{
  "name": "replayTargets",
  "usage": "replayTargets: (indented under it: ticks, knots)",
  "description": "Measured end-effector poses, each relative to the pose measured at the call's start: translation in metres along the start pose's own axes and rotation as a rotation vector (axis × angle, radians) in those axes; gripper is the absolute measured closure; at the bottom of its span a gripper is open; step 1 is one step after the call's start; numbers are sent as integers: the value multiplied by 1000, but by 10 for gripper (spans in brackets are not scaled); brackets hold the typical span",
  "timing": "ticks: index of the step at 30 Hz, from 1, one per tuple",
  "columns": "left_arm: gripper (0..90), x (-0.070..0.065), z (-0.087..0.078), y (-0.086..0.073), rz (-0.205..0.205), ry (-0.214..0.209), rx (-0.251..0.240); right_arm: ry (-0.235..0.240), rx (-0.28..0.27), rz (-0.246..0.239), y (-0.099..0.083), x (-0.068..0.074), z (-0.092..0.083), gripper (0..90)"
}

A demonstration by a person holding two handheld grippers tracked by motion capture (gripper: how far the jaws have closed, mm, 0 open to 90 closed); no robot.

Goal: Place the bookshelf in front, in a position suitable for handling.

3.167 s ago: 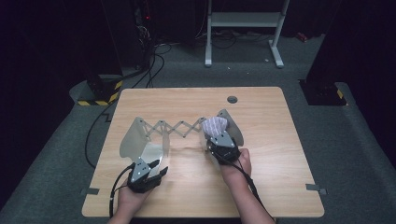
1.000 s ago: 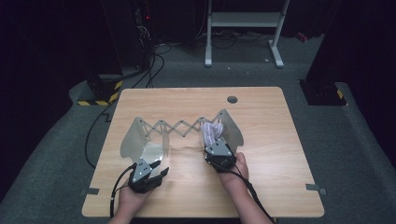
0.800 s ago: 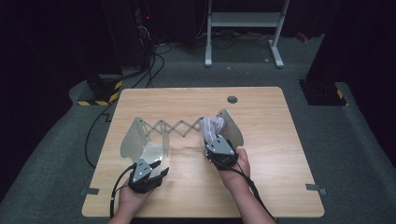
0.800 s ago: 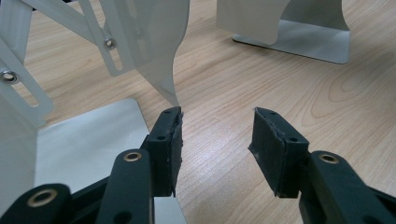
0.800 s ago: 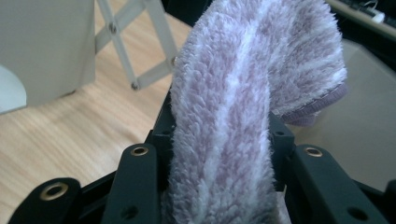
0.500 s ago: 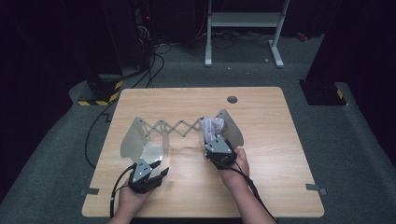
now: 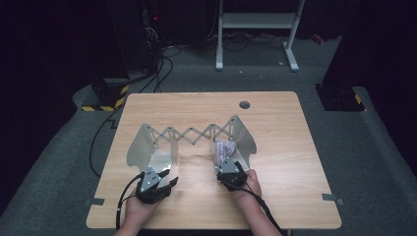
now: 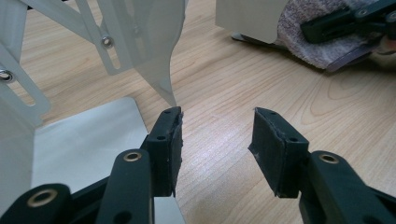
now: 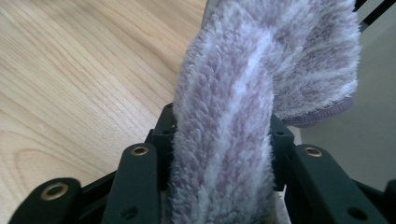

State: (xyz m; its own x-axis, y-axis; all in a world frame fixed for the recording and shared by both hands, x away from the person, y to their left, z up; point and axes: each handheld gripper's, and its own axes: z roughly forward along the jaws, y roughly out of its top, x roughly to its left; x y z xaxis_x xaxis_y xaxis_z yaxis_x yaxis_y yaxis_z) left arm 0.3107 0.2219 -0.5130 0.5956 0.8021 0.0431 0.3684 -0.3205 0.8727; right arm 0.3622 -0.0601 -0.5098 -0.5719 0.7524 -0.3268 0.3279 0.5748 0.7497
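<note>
1. High view: the wooden table (image 7: pixel 295 162) carries a white expandable rack (image 7: pixel 192 137), two curved end panels joined by a scissor lattice, standing open across the middle.
2. Next in size, the fuzzy lilac sock (image 7: pixel 224 149) hangs against the rack's right panel, just in front of the right gripper (image 7: pixel 227 166).
3. Judging by this, the step is seating the sock onto that panel. To do it well, keep the cuff spread, slide it along the panel's edge rather than across its face, and steady the rack so it does not skid.
4. Right gripper view: the jaws are clamped on the sock (image 9: pixel 224 121), plush pile bulging between them.
5. Left gripper (image 8: pixel 215 140): jaws parted about halfway, nothing between them, one fingertip (image 8: pixel 169 140) close to the left panel's lower edge; contact I cannot confirm.
</note>
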Motion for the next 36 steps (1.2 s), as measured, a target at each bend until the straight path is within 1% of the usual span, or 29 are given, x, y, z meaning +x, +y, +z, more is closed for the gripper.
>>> replayTargets:
  ticks: [2,8,13,16,18,20,22,24,26,27,30,31,34,36]
  knots:
    - [529,0,0,0,-1,0,2,-1,-13,-4,2,0,-4,595]
    - [529,0,1,0,3,-2,4,-12,-80,-6,15,-2,-27,593]
    - [529,0,1,0,2,-1,5,-29,-151,-3,29,-9,-46,591]
    - [529,-1,1,0,3,-2,4,-43,-180,3,39,-14,-52,592]
    - [529,-1,1,0,3,-2,4,-55,-186,-5,46,-17,-51,592]
    - [529,-1,1,0,2,-3,4,-69,-181,-8,52,-21,-46,592]
    - [529,-1,0,0,1,-3,1,-75,-156,-12,58,-25,-38,593]
    - [529,0,0,0,4,-1,1,-75,-139,-20,60,-26,-30,596]
    - [528,1,-1,0,-2,-1,0,-74,-109,-24,59,-26,-22,597]
    - [529,1,-1,0,-1,-1,0,-70,-93,-29,58,-26,-17,597]
    - [528,2,-1,0,-1,-2,0,-61,-70,-30,51,-22,-11,598]
    - [529,2,-1,0,0,-3,0,-56,-62,-38,48,-20,-8,598]
    - [529,1,-1,0,0,-4,-1,-41,-14,-49,36,-15,1,598]
    - [529,1,-1,0,0,-3,-1,-28,9,-47,29,-12,7,598]
